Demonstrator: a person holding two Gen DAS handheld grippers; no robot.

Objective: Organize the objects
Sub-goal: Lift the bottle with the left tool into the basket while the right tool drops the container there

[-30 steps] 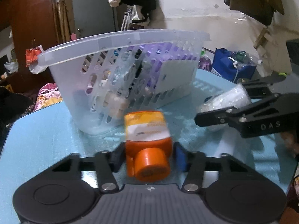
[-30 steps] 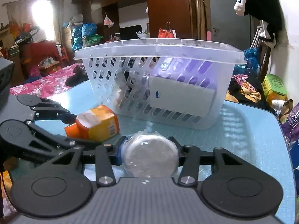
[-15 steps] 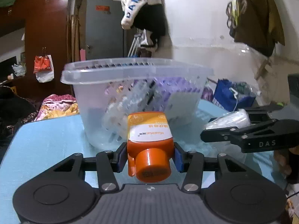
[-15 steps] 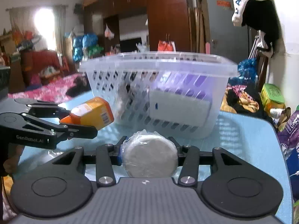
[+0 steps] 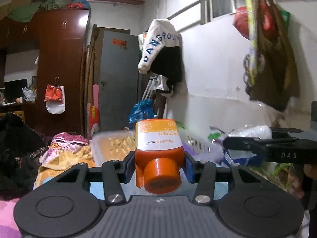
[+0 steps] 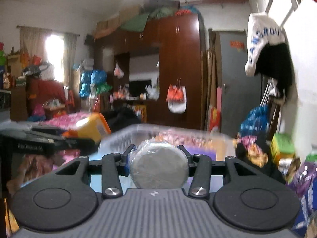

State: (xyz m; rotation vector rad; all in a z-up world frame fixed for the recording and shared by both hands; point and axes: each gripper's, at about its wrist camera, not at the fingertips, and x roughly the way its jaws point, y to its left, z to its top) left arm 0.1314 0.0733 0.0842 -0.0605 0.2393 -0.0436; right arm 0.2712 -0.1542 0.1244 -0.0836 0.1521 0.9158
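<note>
My left gripper (image 5: 158, 164) is shut on an orange bottle (image 5: 158, 154) with a white and yellow label, cap towards the camera. My right gripper (image 6: 158, 162) is shut on a plastic-wrapped white roll (image 6: 158, 168). The clear plastic basket (image 6: 170, 132) lies low ahead of both, its rim just beyond the held things; in the left wrist view its rim (image 5: 111, 136) shows blurred behind the bottle. The right gripper and roll (image 5: 255, 132) show at the right of the left wrist view. The left gripper with the bottle (image 6: 93, 127) shows at the left of the right wrist view.
The blue table (image 6: 107, 180) shows just under the fingers. Behind stand a brown wardrobe (image 5: 59, 69), a grey door (image 5: 118, 79), hanging clothes (image 5: 160, 53) on the white wall, bags (image 5: 269, 59) hanging at the right, and a cluttered bed (image 5: 65, 148).
Both grippers have risen with their loads. The basket, seen from the side before, now sits low with its rim below eye level.
</note>
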